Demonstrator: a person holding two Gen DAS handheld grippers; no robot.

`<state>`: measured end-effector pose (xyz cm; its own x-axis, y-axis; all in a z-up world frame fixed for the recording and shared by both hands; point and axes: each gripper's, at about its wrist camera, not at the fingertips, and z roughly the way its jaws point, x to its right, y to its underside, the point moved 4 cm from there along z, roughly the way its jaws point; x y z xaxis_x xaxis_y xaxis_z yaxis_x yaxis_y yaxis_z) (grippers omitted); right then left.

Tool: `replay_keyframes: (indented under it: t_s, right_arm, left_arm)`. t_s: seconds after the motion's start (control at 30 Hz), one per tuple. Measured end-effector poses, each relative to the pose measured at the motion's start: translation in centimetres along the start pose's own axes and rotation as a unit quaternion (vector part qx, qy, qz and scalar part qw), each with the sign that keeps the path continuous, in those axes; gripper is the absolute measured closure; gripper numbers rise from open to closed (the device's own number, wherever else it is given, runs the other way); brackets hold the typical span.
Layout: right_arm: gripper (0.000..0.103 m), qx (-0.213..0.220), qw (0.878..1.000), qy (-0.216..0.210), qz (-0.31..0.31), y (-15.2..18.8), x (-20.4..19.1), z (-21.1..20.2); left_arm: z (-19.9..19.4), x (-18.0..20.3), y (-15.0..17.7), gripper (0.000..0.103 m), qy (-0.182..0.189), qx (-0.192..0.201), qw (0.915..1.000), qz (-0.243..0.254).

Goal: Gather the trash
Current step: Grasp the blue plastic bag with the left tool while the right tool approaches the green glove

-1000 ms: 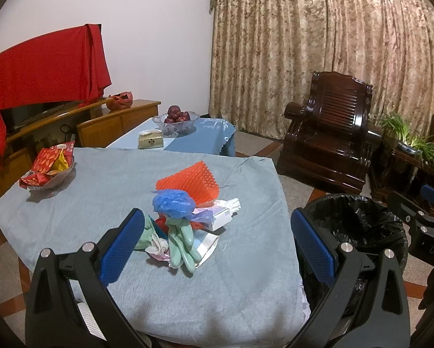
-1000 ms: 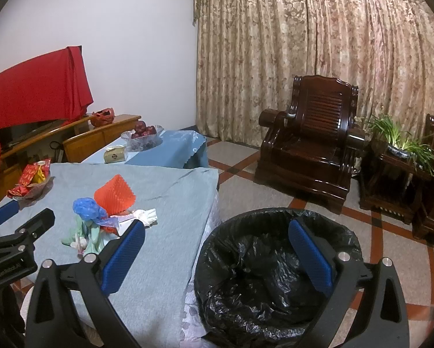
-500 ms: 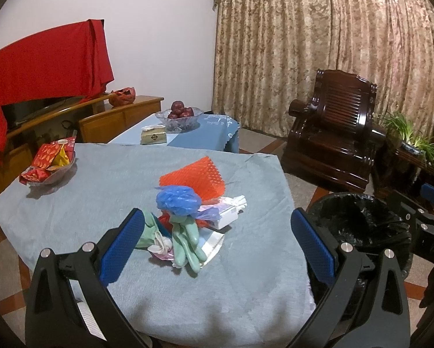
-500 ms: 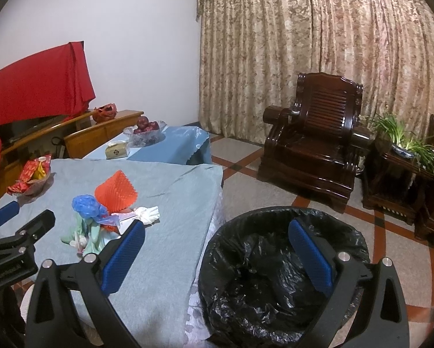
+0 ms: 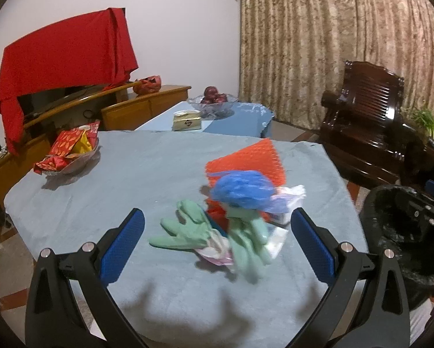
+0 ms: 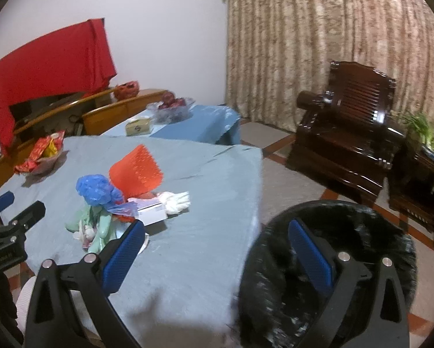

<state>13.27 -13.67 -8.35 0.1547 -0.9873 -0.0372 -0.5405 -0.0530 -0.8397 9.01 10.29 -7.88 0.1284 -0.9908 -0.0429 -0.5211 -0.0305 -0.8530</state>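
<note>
A heap of trash lies on the grey-blue tablecloth (image 5: 130, 179): green rubber gloves (image 5: 188, 230), a blue plastic bag (image 5: 241, 188), an orange mesh sheet (image 5: 247, 162), a small white box (image 6: 151, 213) and a white glove (image 6: 176, 201). My left gripper (image 5: 217, 242) is open, just short of the gloves and above the cloth. My right gripper (image 6: 217, 249) is open, over the table's right edge beside the bin with a black liner (image 6: 327, 275), which also shows in the left wrist view (image 5: 390, 232).
A glass bowl of red snack packets (image 5: 69, 152) stands at the table's far left. Behind are a low blue table with a fruit bowl (image 5: 214, 101) and a tissue box (image 5: 187, 120), a wooden cabinet, and a dark wooden armchair (image 6: 353, 133) at the right.
Both grippers have moved forward and lower toward the table. The trash heap looms larger between the left fingers. The right view has swung left, over the table edge. Both stay open.
</note>
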Motion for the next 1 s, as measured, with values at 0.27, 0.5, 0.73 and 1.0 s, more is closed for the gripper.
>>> replay_keyframes:
  t_s: [0.27, 0.5, 0.73, 1.0]
  right_arm:
    - [0.017, -0.009, 1.000, -0.006, -0.010, -1.1, -1.4, 4.7]
    - [0.017, -0.014, 1.000, -0.001, -0.008, -2.0, -1.2, 7.2]
    - [0.017, -0.028, 1.000, -0.002, -0.008, -1.8, -1.2, 8.9]
    - [0.017, -0.032, 0.999, -0.014, -0.016, -1.6, -2.3, 9.2]
  left_arm:
    - [4.3, 0.6, -0.3, 0.005, 0.018, -0.017, 0.9997, -0.005]
    - [8.2, 1.9, -0.7, 0.006, 0.025, -0.031, 0.9992, -0.003]
    - [11.8, 3.1, -0.6, 0.046, 0.047, -0.057, 0.9972, 0.010]
    - [11.5, 2.6, -0.8, 0.072, 0.066, -0.041, 0.9970, 0.000]
